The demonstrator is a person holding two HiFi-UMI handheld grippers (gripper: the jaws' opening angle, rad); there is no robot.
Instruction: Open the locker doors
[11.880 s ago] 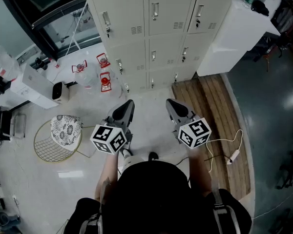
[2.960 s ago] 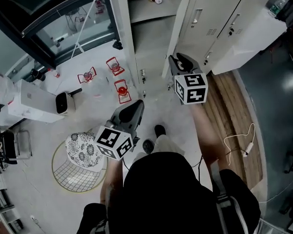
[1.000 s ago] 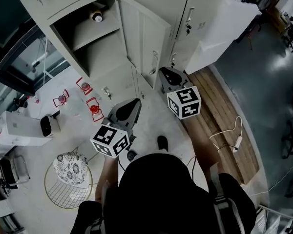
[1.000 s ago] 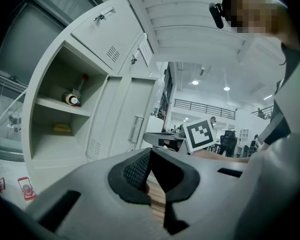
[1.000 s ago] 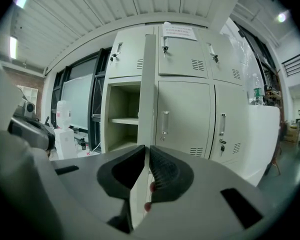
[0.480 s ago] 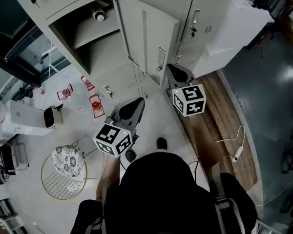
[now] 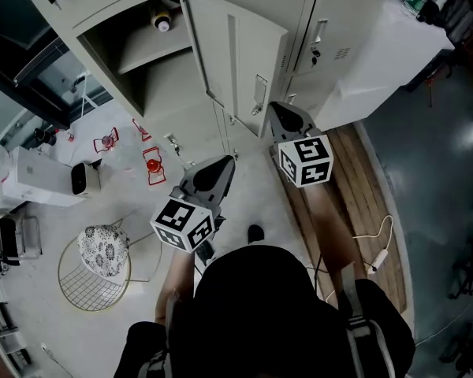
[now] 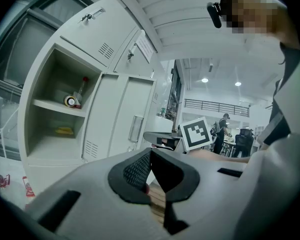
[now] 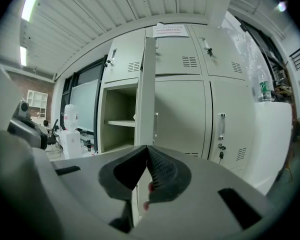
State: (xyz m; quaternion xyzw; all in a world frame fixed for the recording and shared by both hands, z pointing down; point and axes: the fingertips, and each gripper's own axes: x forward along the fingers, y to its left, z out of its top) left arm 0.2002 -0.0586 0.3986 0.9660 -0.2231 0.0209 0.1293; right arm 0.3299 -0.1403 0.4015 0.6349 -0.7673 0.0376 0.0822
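Your head (image 7: 252,305) hides much of your arms (image 7: 327,219); the items (image 8: 72,100) inside the open locker (image 7: 134,77) are too small for you to identify.

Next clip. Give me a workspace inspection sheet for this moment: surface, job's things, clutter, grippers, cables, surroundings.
Surface: pale floor, with a wooden platform to the right.
Job's things: lockers; one door swung open, a bottle on the shelf inside; neighbouring door shut.
Clutter: wire basket, red stands, white box.
Grippers: left gripper shut, empty, held back from the lockers; right gripper jaws closing to shut, nothing between them, near the open door's edge.
Cables: white cable lying on the platform.
Surroundings: window on the left.
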